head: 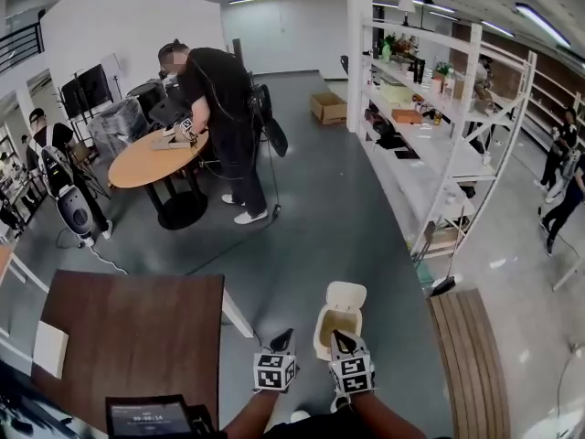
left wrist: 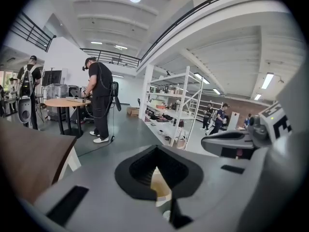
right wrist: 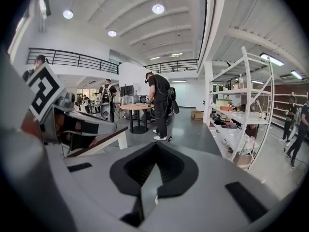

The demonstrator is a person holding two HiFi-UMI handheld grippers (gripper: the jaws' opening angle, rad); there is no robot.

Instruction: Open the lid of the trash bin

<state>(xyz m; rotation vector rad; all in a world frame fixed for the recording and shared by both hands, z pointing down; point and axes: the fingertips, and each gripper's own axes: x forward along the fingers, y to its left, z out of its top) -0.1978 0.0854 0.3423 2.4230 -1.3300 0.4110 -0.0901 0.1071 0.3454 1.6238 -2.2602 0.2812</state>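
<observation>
Trash bin (head: 323, 329) on the floor, just right of the dark counter (head: 128, 327), cream lid (head: 346, 295) seemingly tipped up already behind the open mouth. Left claw (head: 282, 338) pressed together on nothing, just left of the bin. Right claw (head: 341, 340) likewise closed and empty, at the near rim. Best to push the lid fully back from under its front edge, slowly, without toppling the bin. No brand legible on the bin. Digits on the near-left screen (head: 151, 417) too small to read.
</observation>
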